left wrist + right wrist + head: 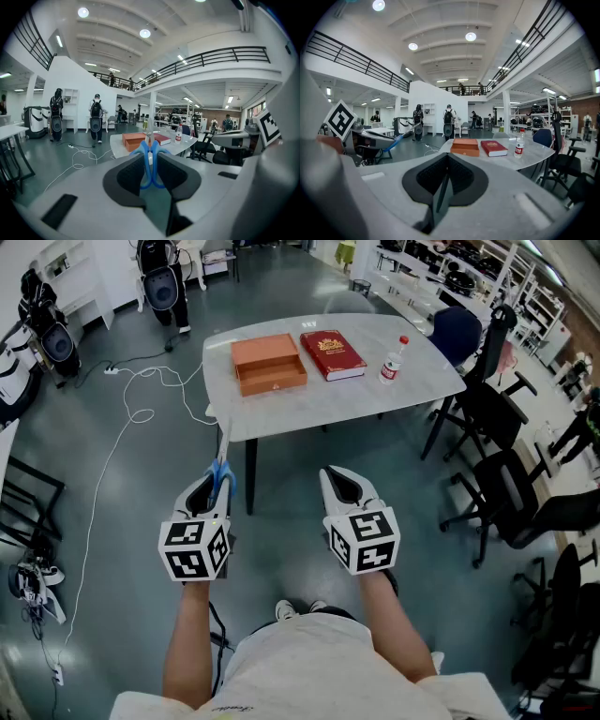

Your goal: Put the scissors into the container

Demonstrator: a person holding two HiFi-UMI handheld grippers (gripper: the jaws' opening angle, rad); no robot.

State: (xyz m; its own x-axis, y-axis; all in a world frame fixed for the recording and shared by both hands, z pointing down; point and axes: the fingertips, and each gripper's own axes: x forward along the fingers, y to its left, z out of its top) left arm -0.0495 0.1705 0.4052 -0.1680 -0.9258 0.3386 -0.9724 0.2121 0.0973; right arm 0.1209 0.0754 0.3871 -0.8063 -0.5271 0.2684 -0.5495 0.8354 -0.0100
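My left gripper [217, 486] is shut on the blue handles of the scissors [222, 474], whose blades point up towards the table's near edge. In the left gripper view the scissors [150, 161] stand upright between the jaws of the left gripper [150, 157]. The orange open container [269, 364] lies on the white table [375, 399], well ahead of both grippers. It also shows as the container [134, 140] and the container [465, 146]. My right gripper [345, 484] is shut with nothing in it, as the right gripper [447, 164] shows.
A red book [332, 354] and a small bottle [394, 359] lie right of the container. Black office chairs [497, 465] stand at the right. A white cable [131, 418] runs over the floor at the left, near golf bags [161, 282].
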